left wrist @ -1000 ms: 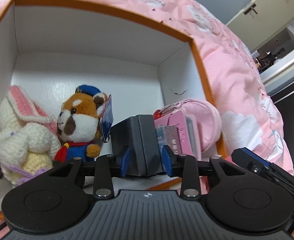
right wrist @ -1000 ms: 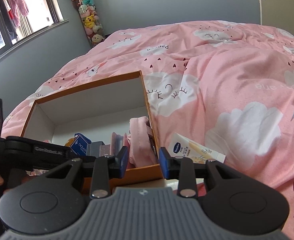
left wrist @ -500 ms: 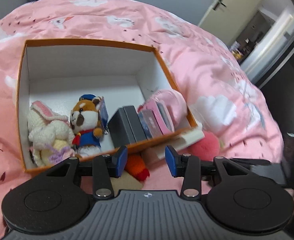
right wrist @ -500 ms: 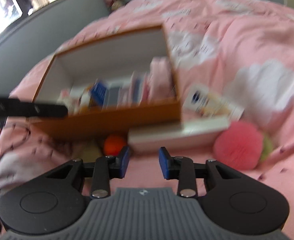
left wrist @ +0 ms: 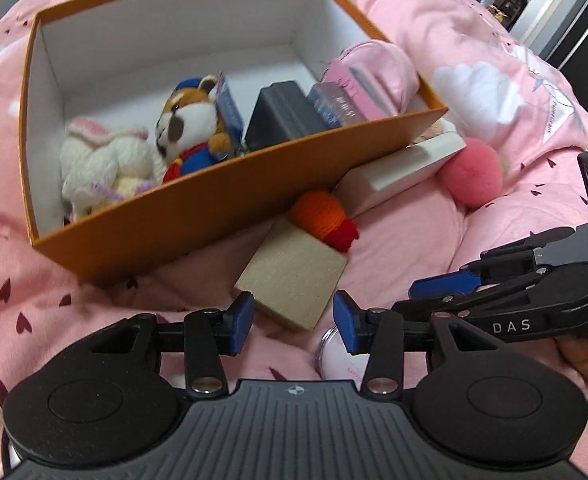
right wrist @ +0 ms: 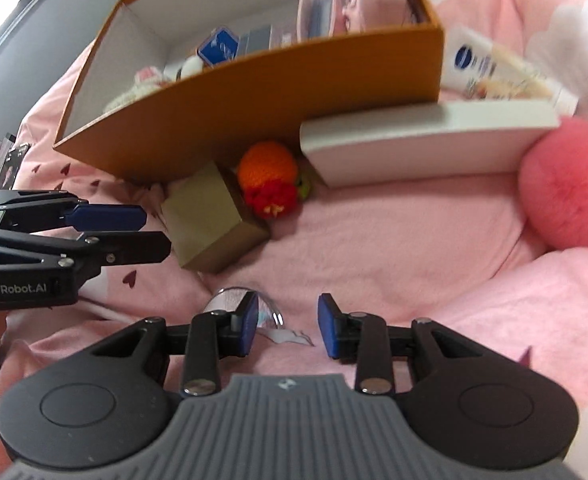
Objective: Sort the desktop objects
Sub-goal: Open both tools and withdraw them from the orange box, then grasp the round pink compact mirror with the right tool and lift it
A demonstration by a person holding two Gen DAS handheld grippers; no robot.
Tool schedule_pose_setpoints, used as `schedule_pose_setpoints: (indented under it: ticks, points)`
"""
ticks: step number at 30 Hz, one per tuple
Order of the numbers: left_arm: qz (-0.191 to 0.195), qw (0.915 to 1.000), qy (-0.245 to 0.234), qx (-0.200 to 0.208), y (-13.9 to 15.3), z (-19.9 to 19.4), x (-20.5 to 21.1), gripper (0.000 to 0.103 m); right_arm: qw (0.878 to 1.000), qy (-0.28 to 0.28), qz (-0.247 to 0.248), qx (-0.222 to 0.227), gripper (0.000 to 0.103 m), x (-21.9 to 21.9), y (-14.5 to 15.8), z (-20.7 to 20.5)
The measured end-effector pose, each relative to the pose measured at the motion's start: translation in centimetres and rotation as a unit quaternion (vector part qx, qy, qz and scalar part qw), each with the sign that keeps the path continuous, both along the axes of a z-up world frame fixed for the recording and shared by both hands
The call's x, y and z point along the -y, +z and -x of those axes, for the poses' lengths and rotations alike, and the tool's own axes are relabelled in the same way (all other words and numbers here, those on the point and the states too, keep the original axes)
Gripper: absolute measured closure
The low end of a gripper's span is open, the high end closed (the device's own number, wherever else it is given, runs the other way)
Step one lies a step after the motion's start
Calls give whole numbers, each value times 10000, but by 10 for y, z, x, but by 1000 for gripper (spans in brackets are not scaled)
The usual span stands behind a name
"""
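Storage box (left wrist: pixel 198 204) rests on bedspread (left wrist: pixel 405 240). Inside: knitted rabbit (left wrist: pixel 102 164) leftmost, plush fox (left wrist: pixel 190 132) right of it, then upright cases (left wrist: pixel 282 116). Before box: cardboard block (left wrist: pixel 294 276), yarn ball (left wrist: pixel 321 216) touching its far edge; flat carton (left wrist: pixel 401 168) and pompom (left wrist: pixel 473 172) further right.

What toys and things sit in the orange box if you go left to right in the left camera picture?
White knitted bunny → red panda plush → dark gray box → wrapped blue pack → pink pouch.
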State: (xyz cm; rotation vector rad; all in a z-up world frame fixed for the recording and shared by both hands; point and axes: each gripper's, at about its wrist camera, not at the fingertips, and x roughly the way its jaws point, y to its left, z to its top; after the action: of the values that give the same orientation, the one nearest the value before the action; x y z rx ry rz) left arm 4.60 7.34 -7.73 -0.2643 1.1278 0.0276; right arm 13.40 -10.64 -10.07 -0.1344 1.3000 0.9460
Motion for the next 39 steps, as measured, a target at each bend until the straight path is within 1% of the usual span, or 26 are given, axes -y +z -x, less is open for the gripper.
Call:
schedule_pose_setpoints:
  ticks: [3, 6, 12, 13, 17, 20, 25, 27, 30, 31, 33, 34, 35, 38, 39]
  points:
    - [153, 9999, 62, -18, -1, 3, -4, 52, 9997, 174, 45, -139, 67, -7, -7, 1]
    - [147, 9998, 40, -109, -2, 4, -3, 52, 9988, 397, 165, -254, 67, -17, -16, 1]
    - [109, 9988, -93, -471, -15, 2, 2, 52, 9953, 808, 312, -429, 66, -35, -30, 4]
    - [102, 9986, -97, -507, -17, 2, 2, 52, 9948, 837, 312, -490, 66, -37, -33, 3]
    - [129, 9979, -112, -629, -22, 2, 2, 52, 9921, 849, 184, -909, 56, -37, -46, -6]
    - [144, 9976, -131, -661, -23, 2, 1, 52, 9892, 836, 84, -1199, 50, -35, -48, -11]
    - [198, 9976, -125, -644, -21, 3, -1, 52, 9818, 940, 120, -1643, 50, -29, -50, -20]
    - [192, 9977, -122, -644, -21, 3, -1, 52, 9803, 940, 118, -1733, 50, -28, -52, -21]
    - [172, 9977, -113, -644, -22, 2, 0, 52, 9800, 992, 149, -1719, 49, -33, -54, -18]
    - [168, 9977, -104, -645, -23, 1, 0, 52, 9799, 1023, 130, -1709, 47, -35, -55, -16]
    - [158, 9978, -94, -644, -23, 0, 1, 52, 9809, 1072, 48, -1621, 50, -37, -53, -12]
    - [155, 9978, -95, -639, -22, 1, 1, 52, 9820, 1055, 18, -1568, 55, -35, -51, -11]
    - [155, 9978, -91, -631, -22, 1, 1, 52, 9833, 985, -22, -1530, 63, -32, -48, -11]
    - [179, 9980, -70, -602, -21, 2, 0, 52, 9861, 878, -262, -1384, 75, -21, -35, -10]
    - [187, 9980, -66, -594, -21, 2, -1, 52, 9865, 882, -352, -1336, 76, -18, -30, -9]
